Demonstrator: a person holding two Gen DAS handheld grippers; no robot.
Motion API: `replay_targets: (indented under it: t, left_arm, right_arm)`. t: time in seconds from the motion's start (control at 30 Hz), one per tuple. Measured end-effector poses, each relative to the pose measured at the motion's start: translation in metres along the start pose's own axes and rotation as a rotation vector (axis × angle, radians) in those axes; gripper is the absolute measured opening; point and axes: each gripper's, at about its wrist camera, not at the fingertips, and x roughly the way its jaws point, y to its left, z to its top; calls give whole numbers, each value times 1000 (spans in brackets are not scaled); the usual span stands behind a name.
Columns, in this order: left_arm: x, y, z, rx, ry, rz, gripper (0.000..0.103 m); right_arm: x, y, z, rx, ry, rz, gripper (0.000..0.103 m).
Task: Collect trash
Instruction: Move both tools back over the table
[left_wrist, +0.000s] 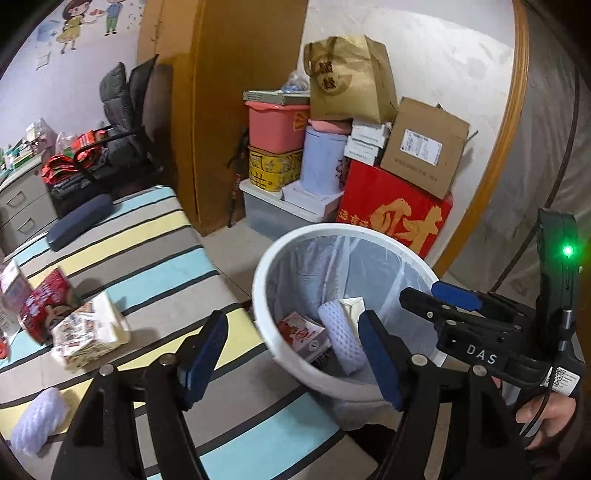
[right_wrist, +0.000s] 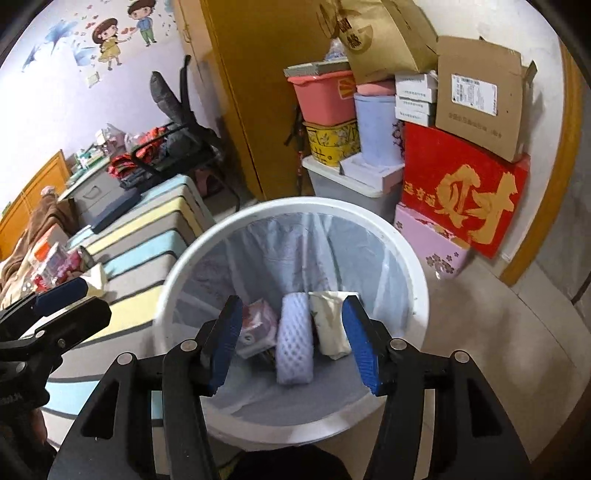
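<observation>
A white round bin (left_wrist: 273, 266) with a clear liner stands on the floor beside a striped bed. In it lie a red-and-white carton (left_wrist: 303, 332), a white foam net sleeve (left_wrist: 340, 332) and a cream wrapper (left_wrist: 351, 304). My left gripper (left_wrist: 291, 365) hangs open over the bin's near rim, nothing between its pads. Over the bin (right_wrist: 417, 258), my right gripper (right_wrist: 291, 347) is open and empty above the foam sleeve (right_wrist: 295, 339). On the striped cover lie a red packet (left_wrist: 40, 310), a printed paper pack (left_wrist: 88, 328) and another foam net (left_wrist: 40, 417).
Behind the bin, stacked against the wall, are a red box (left_wrist: 395, 210), a cardboard box (left_wrist: 424, 147), a pink tub (left_wrist: 277, 125) and a grey crate (left_wrist: 273, 210). A wooden wardrobe (left_wrist: 236, 92), a black chair (left_wrist: 125, 122) and a grey drawer unit (left_wrist: 22, 206) stand further left.
</observation>
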Motion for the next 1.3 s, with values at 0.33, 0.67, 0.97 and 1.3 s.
replay_targets:
  t: [0.33,0.67,0.97,1.3]
  left_arm:
    - [-39,34,-9,-40,-59,62,75]
    - [-77,88,-30,-92,-98,156,75]
    - [-100,154,-57,-175,-68,249,76]
    - [-99,195,-84,-205,-3,280,76]
  right_arm:
    - [-12,41,-2,-55,-48,50,57]
    - [-12,85,-3,-123,-71,137,57]
    - [1,128,-5,-185,-45,204,57]
    - [24,170,-8,-265,12,279,57]
